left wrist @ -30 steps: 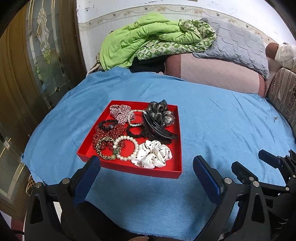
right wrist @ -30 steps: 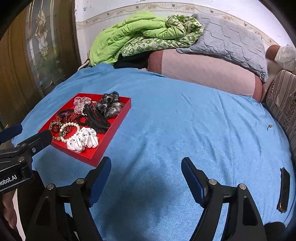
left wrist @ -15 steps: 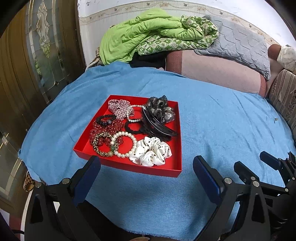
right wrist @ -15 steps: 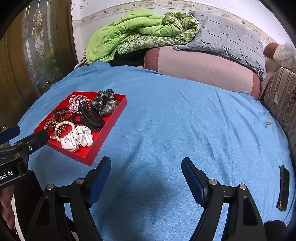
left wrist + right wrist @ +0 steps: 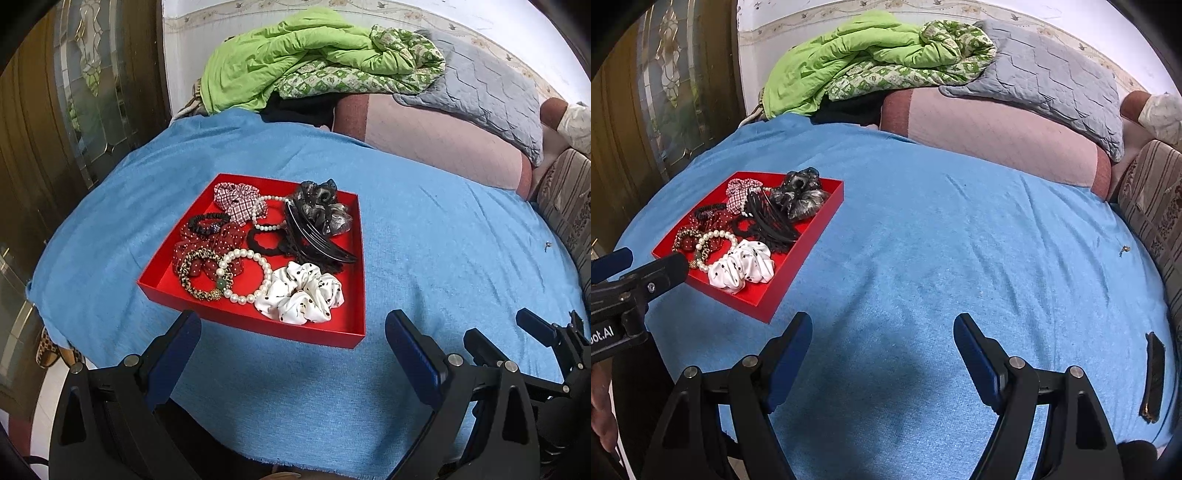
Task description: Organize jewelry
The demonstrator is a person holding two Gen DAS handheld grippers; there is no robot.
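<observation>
A shallow red tray (image 5: 354, 273) (image 5: 798, 258) lies on the blue cloth, packed with hair ties and bracelets. Inside it I see a white dotted scrunchie (image 5: 301, 297) (image 5: 742, 267), a pearl bracelet (image 5: 243, 275), a leopard-pattern bracelet (image 5: 195, 278), a black hair claw (image 5: 314, 236) (image 5: 768, 218) and a checked scrunchie (image 5: 236, 197). My left gripper (image 5: 291, 338) hovers open just short of the tray's near edge, nothing between its fingers. My right gripper (image 5: 882, 336) is open over bare cloth to the right of the tray, also holding nothing.
A green quilt (image 5: 295, 55), a grey quilted pillow (image 5: 1045, 77) and a pink bolster (image 5: 990, 136) pile up at the back. A wooden door with glass (image 5: 74, 92) stands left. A dark flat object (image 5: 1152, 376) lies on the cloth's right edge.
The left wrist view has shifted slightly, so the tray sits a little higher and nearer the middle. The right gripper has stayed in place. Both stay open.
</observation>
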